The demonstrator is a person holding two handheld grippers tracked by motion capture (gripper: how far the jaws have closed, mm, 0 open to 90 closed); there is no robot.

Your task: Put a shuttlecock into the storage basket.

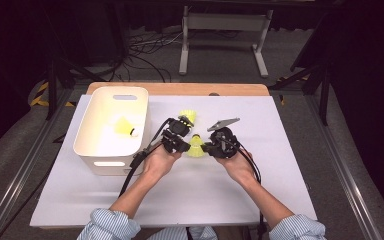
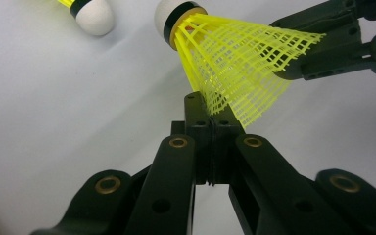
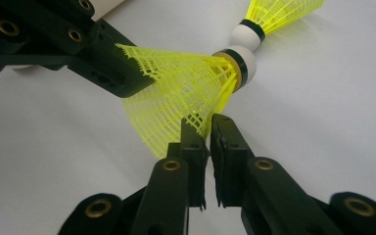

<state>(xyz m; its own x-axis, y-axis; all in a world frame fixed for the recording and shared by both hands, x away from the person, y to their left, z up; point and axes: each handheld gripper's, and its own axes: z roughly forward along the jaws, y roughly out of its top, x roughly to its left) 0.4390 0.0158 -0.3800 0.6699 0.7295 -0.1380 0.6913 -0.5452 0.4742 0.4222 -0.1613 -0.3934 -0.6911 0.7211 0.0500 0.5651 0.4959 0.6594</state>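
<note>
A yellow mesh shuttlecock (image 1: 196, 146) with a white cork hangs between my two grippers above the white table (image 1: 230, 195). In the left gripper view, my left gripper (image 2: 210, 105) is shut on the rim of the shuttlecock's skirt (image 2: 225, 54). From the opposite side comes my right gripper (image 3: 208, 125). Its jaws stand a narrow gap apart at the skirt's edge (image 3: 181, 93), without a clear pinch on it. The high view shows the left gripper (image 1: 182, 145) and the right gripper (image 1: 208, 148) tip to tip at mid-table.
A second yellow shuttlecock (image 1: 187, 117) lies on the table just beyond the grippers. A white bin (image 1: 105, 162) stands at the left with another shuttlecock (image 1: 124, 127) inside. The person's forearms reach in from the near edge.
</note>
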